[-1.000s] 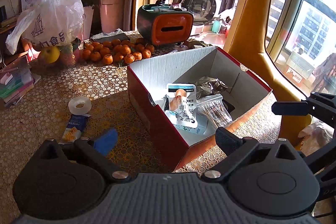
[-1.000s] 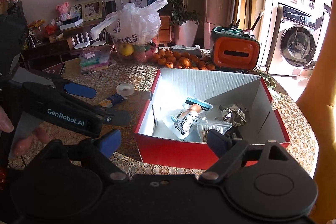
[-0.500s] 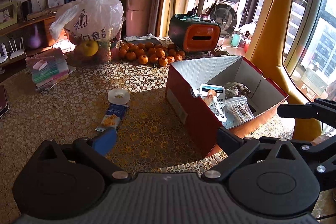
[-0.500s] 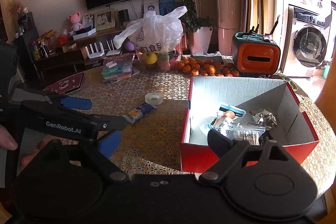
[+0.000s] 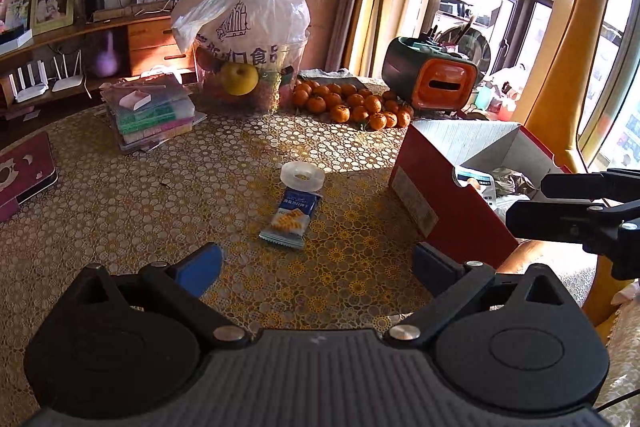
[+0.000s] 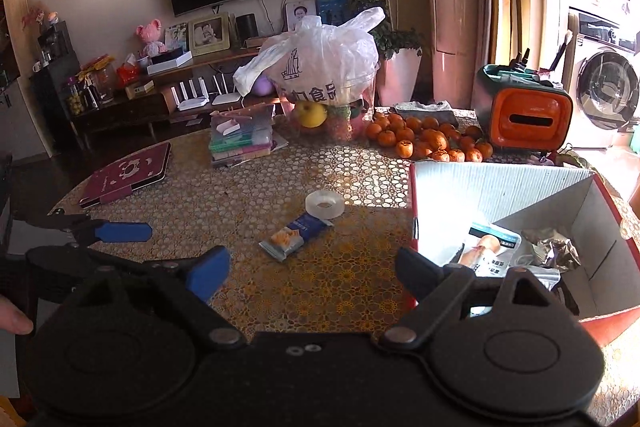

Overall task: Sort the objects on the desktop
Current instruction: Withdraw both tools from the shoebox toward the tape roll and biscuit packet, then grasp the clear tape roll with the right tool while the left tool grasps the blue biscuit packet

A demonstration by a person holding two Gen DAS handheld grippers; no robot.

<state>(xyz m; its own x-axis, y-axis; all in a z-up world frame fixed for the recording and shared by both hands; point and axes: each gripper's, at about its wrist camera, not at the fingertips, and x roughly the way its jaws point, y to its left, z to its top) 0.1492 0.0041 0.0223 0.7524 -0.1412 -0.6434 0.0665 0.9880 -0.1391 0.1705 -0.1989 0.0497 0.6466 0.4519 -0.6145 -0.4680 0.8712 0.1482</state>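
A blue cracker packet [image 5: 291, 217] [image 6: 295, 235] lies on the patterned table with a roll of clear tape [image 5: 302, 176] [image 6: 324, 203] just beyond it. The red box [image 5: 440, 195] [image 6: 504, 187] stands to their right and holds a white pouch [image 6: 490, 253] and crumpled foil [image 6: 554, 253]. My left gripper [image 5: 316, 265] hangs open and empty, a short way in front of the packet. My right gripper [image 6: 314, 267] is also open and empty, near the box's left wall. The left gripper's fingers [image 6: 120, 231] show in the right wrist view.
A plastic bag of fruit [image 5: 248, 39], a pile of tangerines [image 5: 352, 105] and an orange-fronted organiser [image 5: 440, 83] stand at the back. A stack of books [image 5: 150, 115] and a maroon case [image 6: 128, 179] lie on the left. A yellow giraffe figure [image 5: 568, 39] stands at the right.
Both grippers have drawn back and swung left, away from the box. The packet and tape now sit straight ahead of the left gripper. Both stay open and empty.
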